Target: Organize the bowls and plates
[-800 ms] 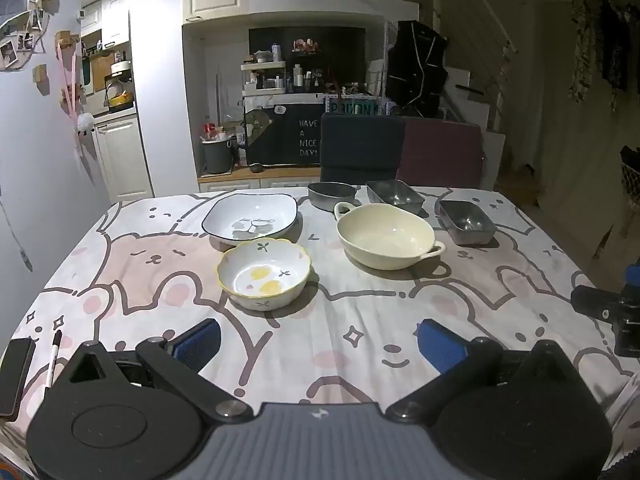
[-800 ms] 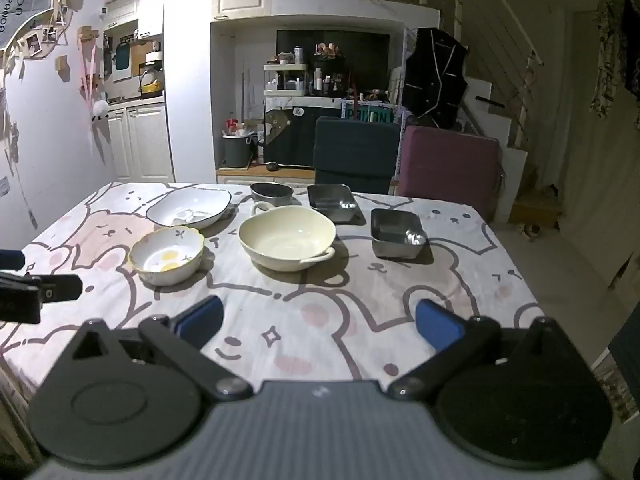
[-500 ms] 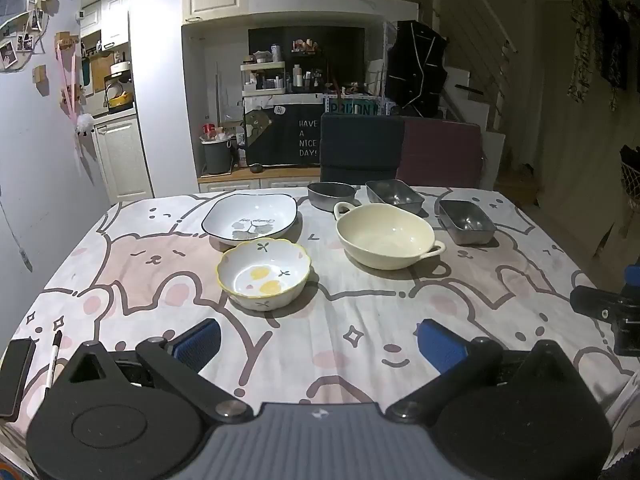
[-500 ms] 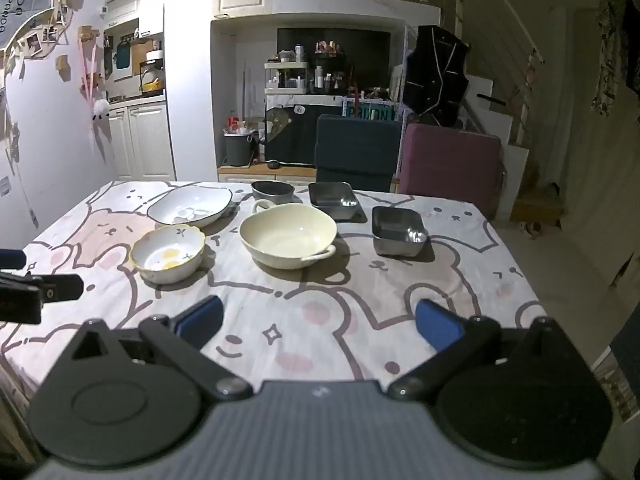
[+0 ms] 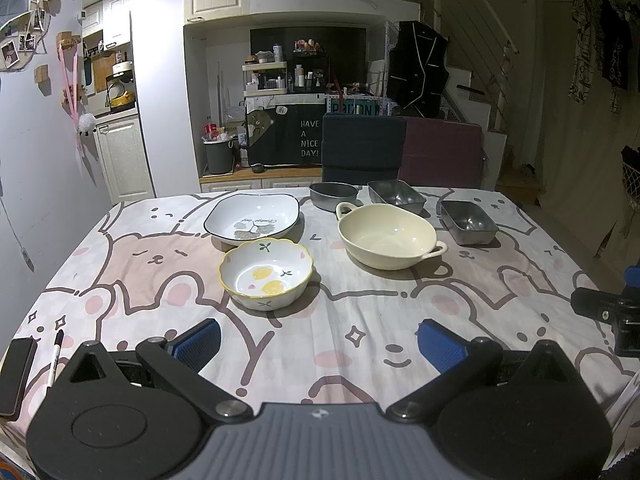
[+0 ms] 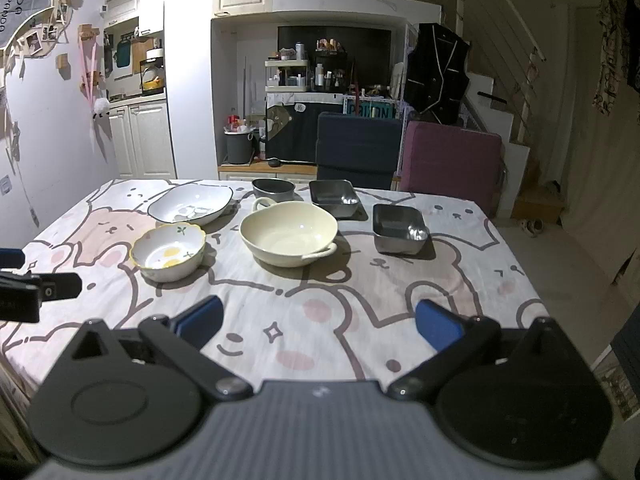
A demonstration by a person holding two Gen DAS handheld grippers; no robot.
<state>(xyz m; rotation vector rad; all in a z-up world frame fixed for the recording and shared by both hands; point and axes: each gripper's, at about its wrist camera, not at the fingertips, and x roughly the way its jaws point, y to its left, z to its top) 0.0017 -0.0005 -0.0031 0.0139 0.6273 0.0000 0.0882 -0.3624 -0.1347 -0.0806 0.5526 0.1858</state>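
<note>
Hovering: left claw and right claw, both spread wide, empty, above the desk's near edge. Lemon bowl ahead, slightly left of left claw, nearer that hand. Cream bowl ahead of right claw, handles running diagonally. Plate and metal trays behind.

My right gripper drifts slightly closer to the cream bowl, its view tilting a little lower.
</note>
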